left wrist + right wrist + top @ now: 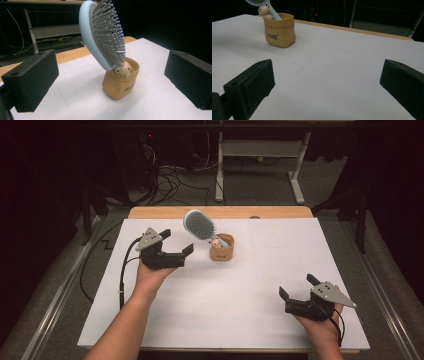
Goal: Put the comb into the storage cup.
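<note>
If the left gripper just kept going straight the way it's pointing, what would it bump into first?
Most likely the hairbrush standing head-up in the tan pot: both sit centred between the open jaws of the left gripper. Which of the two it meets first depends on height, which is hard to judge.

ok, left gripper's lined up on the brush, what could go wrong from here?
1. The hairbrush leans far out of the small tan pot; a sideways nudge from the open left gripper could tip both.
2. The pot looks light, so pulling the brush may drag it along. The right gripper sits too far off to steady it.
</note>
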`<state>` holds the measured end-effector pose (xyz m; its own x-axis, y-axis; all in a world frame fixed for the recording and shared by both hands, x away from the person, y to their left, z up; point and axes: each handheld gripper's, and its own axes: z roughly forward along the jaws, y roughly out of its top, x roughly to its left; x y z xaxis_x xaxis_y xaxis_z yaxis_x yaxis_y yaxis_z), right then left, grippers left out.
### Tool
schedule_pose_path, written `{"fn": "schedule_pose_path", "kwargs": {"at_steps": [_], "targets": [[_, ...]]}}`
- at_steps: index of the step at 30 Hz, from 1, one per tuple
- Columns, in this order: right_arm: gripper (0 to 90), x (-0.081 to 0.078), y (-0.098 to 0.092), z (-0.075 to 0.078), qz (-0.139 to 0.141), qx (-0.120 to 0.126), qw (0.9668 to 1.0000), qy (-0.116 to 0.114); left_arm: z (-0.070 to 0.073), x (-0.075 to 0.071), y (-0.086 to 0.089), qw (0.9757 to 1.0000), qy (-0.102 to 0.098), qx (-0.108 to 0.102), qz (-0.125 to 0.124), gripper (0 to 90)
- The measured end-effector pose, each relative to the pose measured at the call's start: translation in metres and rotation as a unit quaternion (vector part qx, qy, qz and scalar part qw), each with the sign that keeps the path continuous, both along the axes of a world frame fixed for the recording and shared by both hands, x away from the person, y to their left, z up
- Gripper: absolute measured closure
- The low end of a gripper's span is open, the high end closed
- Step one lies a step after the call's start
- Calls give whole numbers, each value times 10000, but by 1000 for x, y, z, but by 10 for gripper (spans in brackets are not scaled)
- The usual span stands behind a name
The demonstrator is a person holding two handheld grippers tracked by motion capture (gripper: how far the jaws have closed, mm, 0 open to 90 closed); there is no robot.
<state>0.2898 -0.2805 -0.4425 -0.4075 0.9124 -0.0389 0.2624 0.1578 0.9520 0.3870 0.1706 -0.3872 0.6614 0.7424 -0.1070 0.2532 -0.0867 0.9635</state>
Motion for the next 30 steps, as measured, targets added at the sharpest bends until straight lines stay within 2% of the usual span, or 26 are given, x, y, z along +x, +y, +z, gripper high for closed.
{"fn": "schedule_pose_path", "kwargs": {"at_steps": [4, 10, 13, 18, 25, 28, 30], "targets": [[0, 0, 0, 0, -1, 0, 10000, -3, -7, -12, 9, 10000, 5, -42, -3, 0], [0, 0, 1, 0, 6, -24, 10000, 1, -22, -27, 22, 9999, 114, 90, 52, 0], [0, -1, 1, 0, 4, -32, 10000, -9, -30, -33, 27, 9995, 272, 149, -5, 0], [1, -2, 1, 1, -14, -21, 10000, -22, -41, -44, 34, 9992, 309, 264, 13, 0], [1, -3, 1, 0, -16, -10, 10000, -8, -57, -62, 46, 9977, 398, 541, 104, 0], [1, -3, 1, -1, -12, -12, 10000, 26, -65, -71, 50, 9956, 456, 804, 169, 0], [1, -4, 2, -1, -10, -30, 10000, 27, -72, -77, 52, 9948, 517, 873, 120, 0]]}}
